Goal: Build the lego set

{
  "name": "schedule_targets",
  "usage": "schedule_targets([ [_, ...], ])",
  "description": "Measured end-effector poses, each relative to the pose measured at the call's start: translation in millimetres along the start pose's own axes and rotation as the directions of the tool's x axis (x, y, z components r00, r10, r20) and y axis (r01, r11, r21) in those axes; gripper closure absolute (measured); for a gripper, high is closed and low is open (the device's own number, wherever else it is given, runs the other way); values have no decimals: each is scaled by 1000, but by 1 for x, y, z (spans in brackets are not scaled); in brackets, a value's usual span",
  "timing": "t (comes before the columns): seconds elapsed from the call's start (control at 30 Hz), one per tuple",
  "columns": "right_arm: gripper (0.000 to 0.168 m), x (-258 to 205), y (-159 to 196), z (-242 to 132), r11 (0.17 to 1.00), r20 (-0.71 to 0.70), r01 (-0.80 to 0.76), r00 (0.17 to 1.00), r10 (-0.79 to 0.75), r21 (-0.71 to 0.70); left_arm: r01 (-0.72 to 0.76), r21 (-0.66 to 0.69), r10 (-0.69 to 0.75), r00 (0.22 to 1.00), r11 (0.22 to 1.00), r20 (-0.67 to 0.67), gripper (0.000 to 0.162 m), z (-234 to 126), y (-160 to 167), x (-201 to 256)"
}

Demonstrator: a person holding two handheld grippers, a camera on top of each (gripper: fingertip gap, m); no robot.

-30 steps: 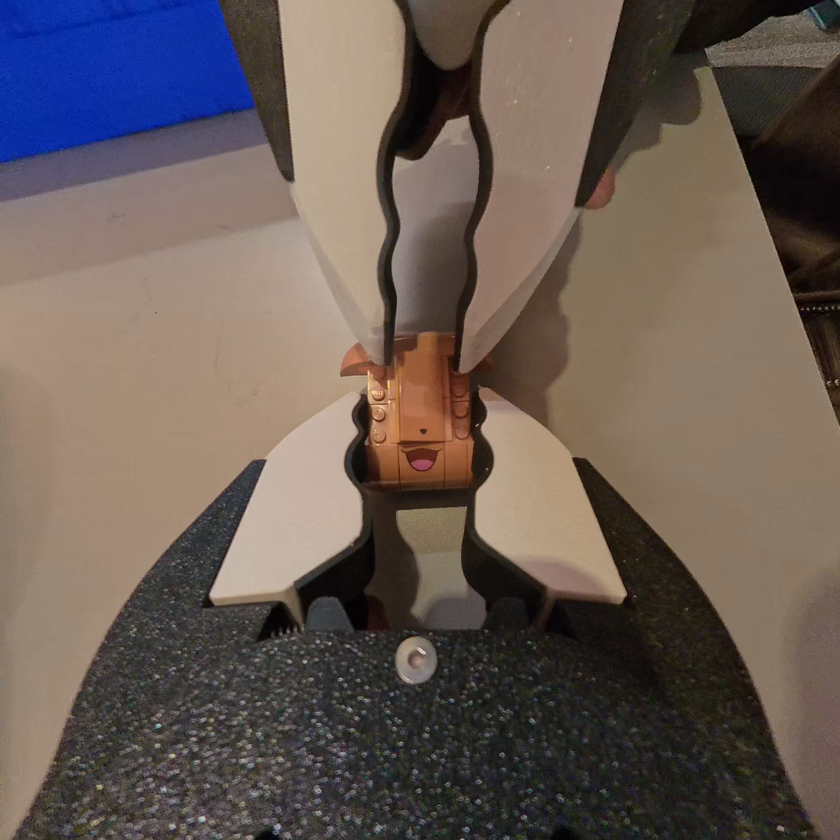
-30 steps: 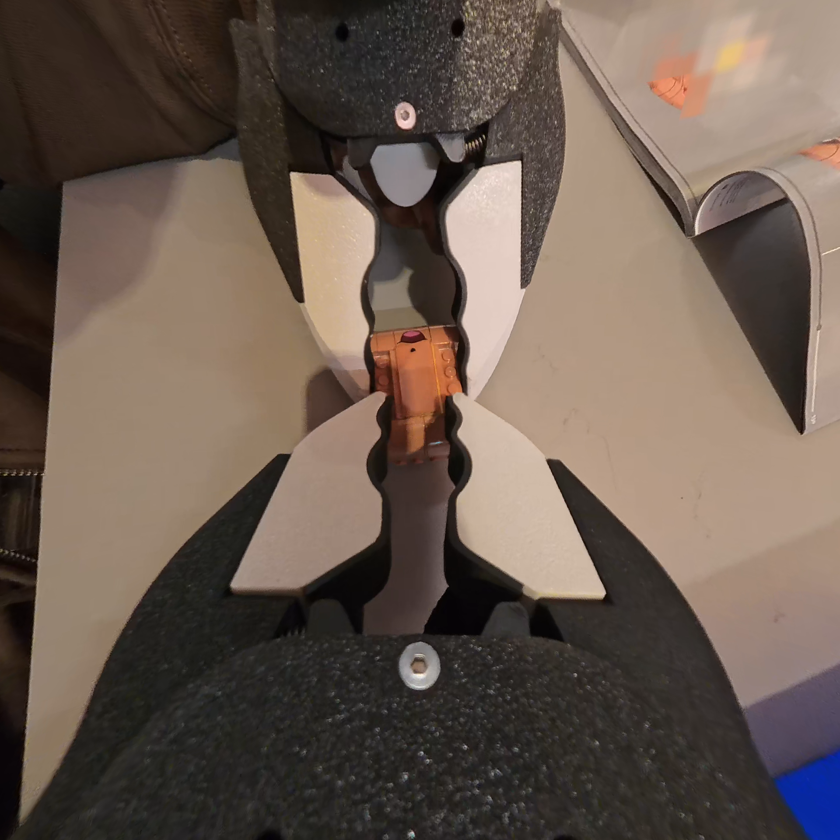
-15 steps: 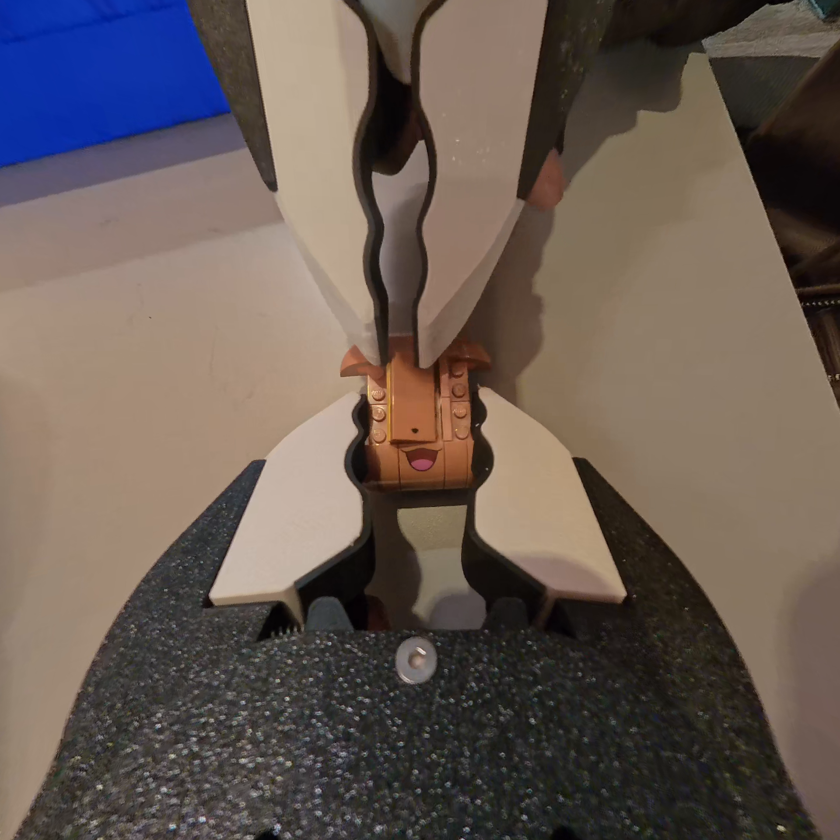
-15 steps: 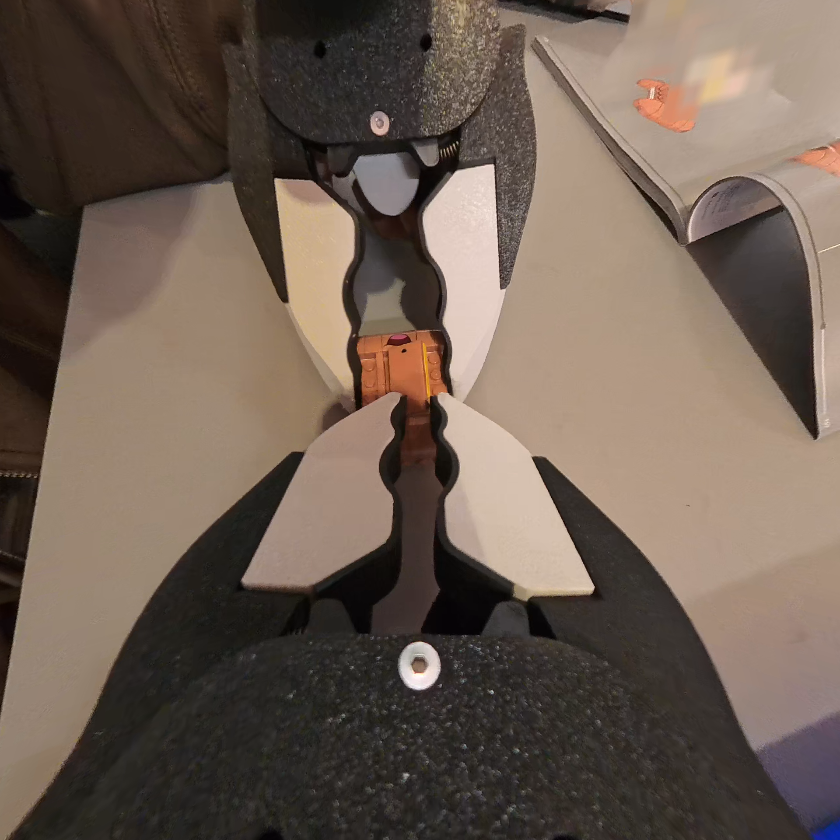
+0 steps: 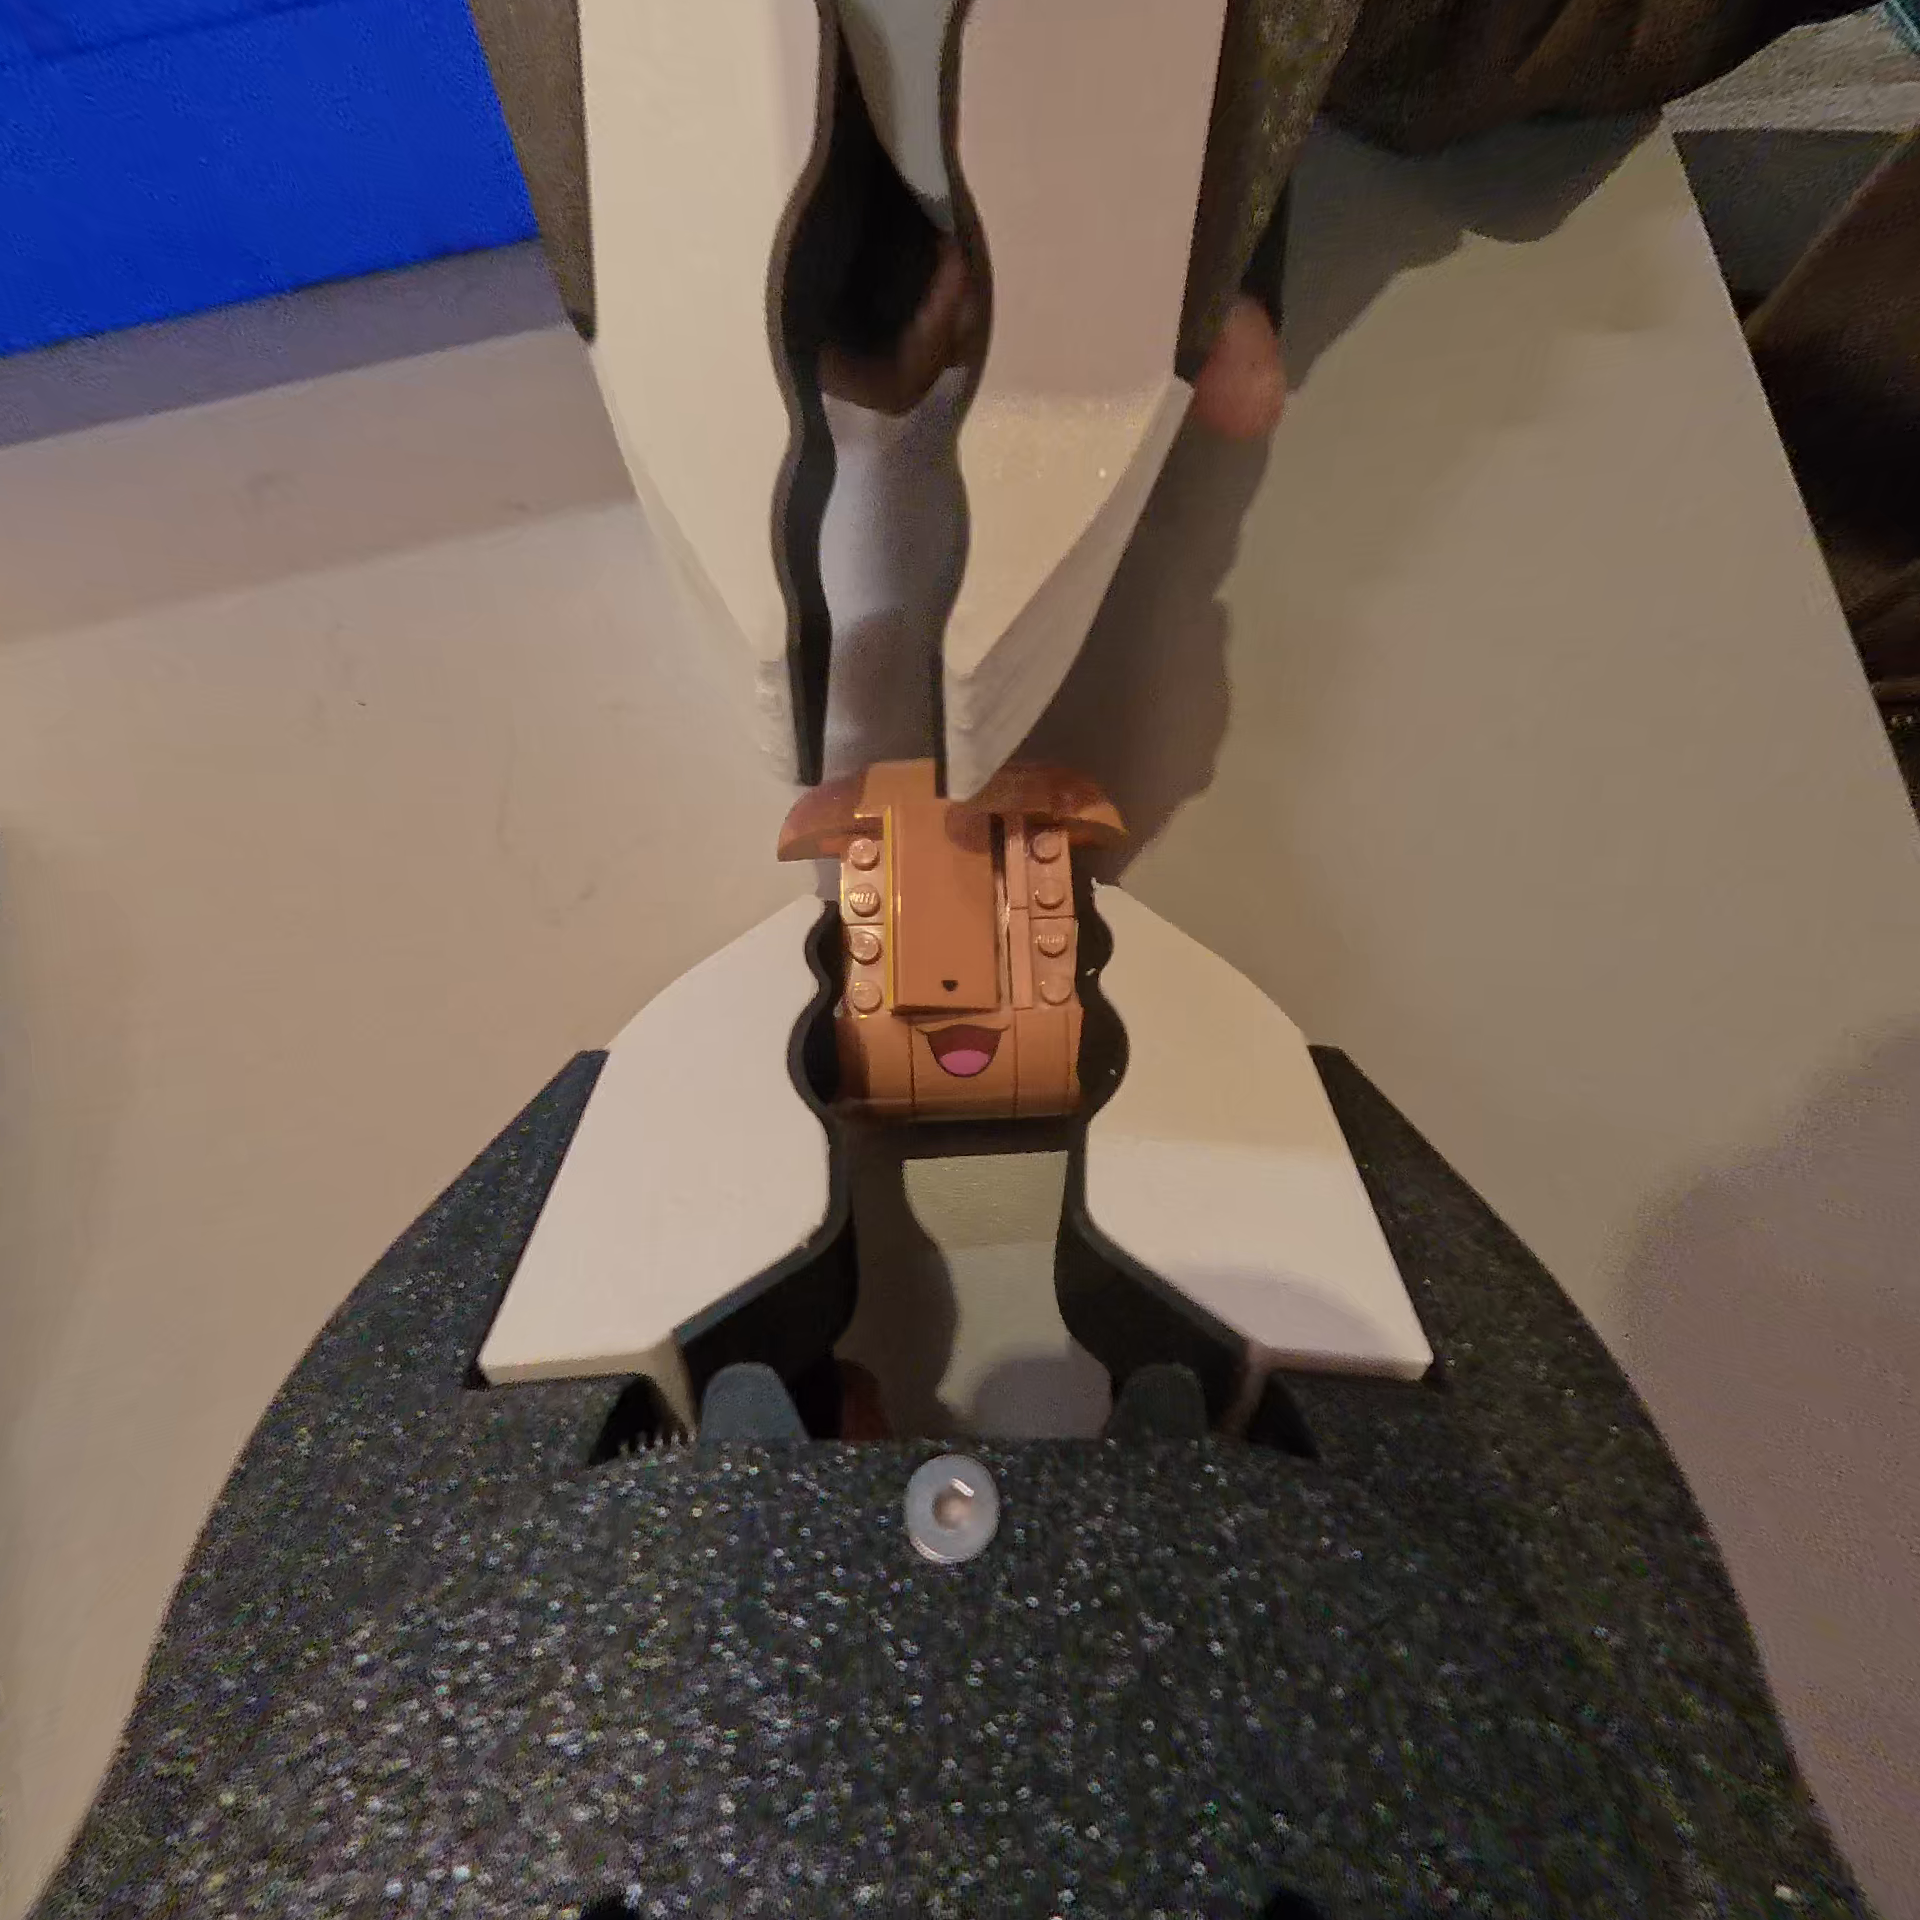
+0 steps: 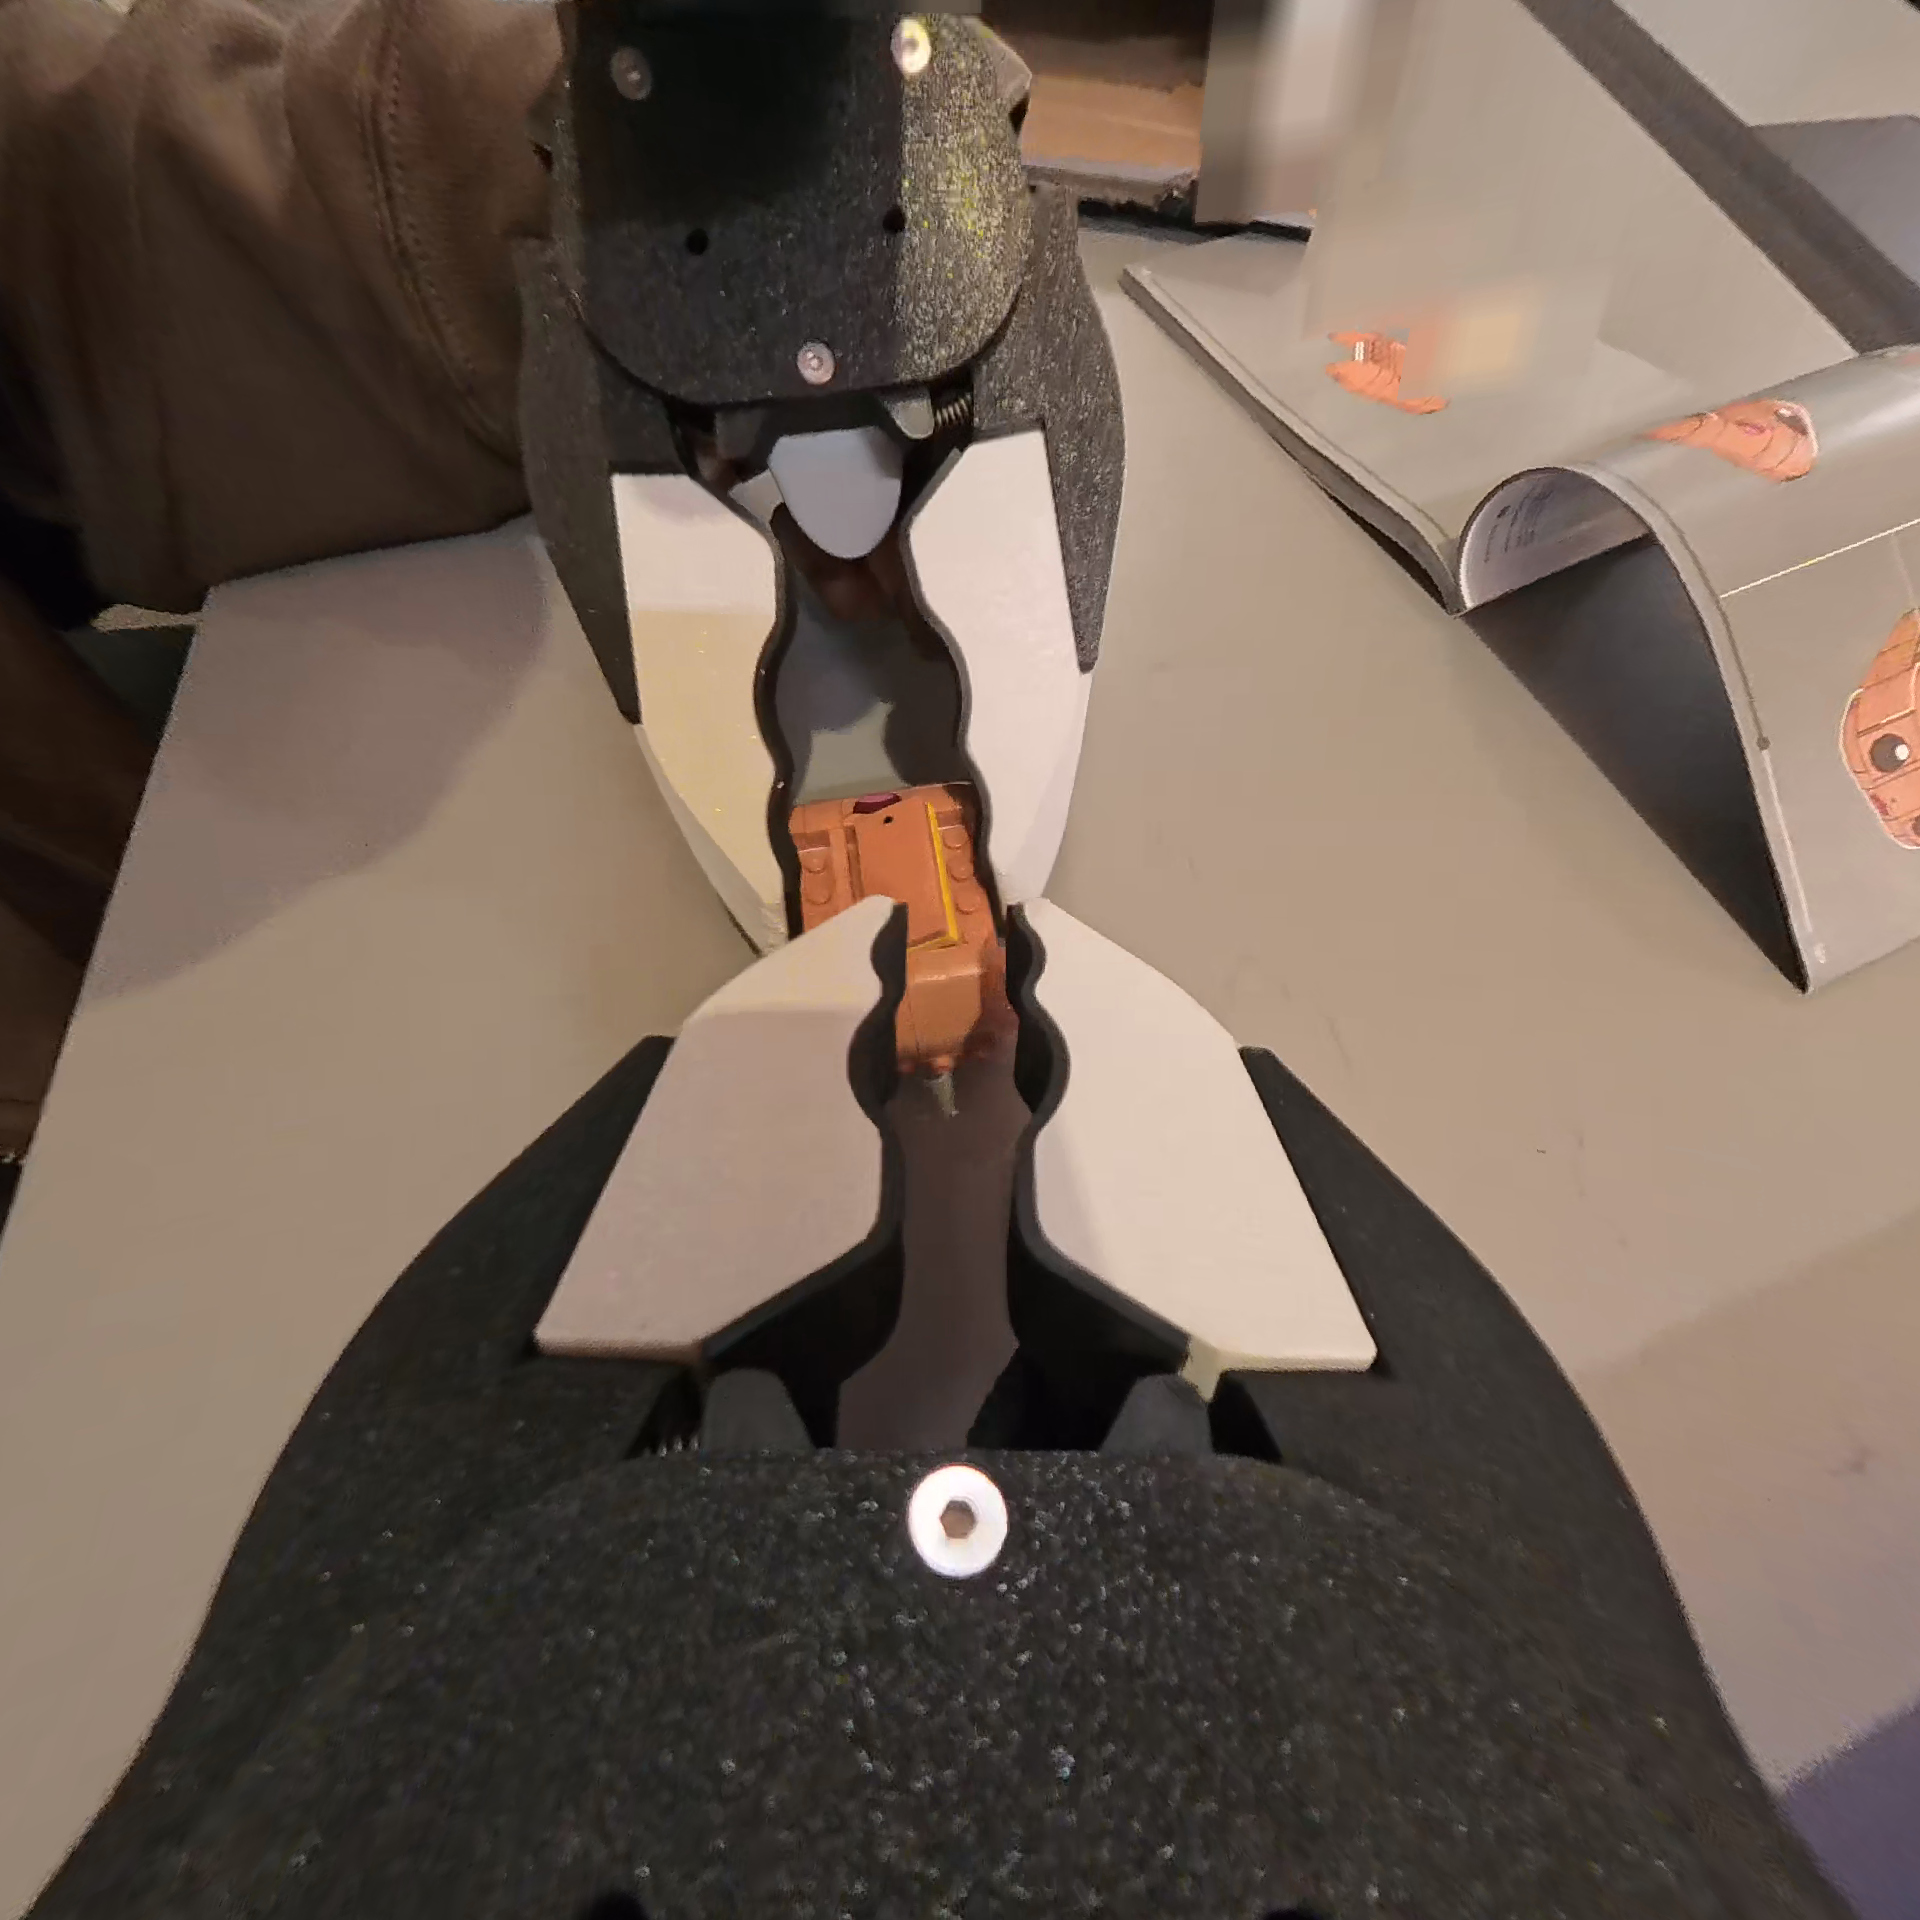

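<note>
Compared with half a second back, my right claw has drawn away a little from the brown lego model: in the left wrist view its pale fingertips now sit higher, at the model's far end above the curved ear pieces, and the gap between them reads slightly wider. My left claw has not shifted; it points straight ahead over the beige table, its two fingers pressed against the model's left and right sides, pinching it with the smiling face turned toward the camera. The two claws face each other tip to tip, nearly in line. In the right wrist view, the right claw's fingers are narrowed around a thin brown piece that juts from the model's near end; I cannot tell whether they actually touch it. A brown sleeve shows behind the left claw, and an open instruction booklet lies far right on the table.
</note>
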State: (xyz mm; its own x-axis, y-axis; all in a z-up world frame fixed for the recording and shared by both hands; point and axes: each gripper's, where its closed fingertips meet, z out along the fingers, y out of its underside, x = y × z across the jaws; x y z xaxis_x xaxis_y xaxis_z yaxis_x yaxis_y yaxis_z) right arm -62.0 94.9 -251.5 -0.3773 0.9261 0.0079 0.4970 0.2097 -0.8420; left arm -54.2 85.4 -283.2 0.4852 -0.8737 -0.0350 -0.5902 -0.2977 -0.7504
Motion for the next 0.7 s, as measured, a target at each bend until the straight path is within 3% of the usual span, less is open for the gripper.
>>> schedule_targets([
  [0.37,141,5,4,9,999,-71,39,997,-37,26,-19,-21,20,999,1000,44,119,1,-1,-4],
  [0.7,157,-2,2,7,997,-38,58,998,-55,61,-27,-25,28,998,999,64,119,0,-2,-5],
])
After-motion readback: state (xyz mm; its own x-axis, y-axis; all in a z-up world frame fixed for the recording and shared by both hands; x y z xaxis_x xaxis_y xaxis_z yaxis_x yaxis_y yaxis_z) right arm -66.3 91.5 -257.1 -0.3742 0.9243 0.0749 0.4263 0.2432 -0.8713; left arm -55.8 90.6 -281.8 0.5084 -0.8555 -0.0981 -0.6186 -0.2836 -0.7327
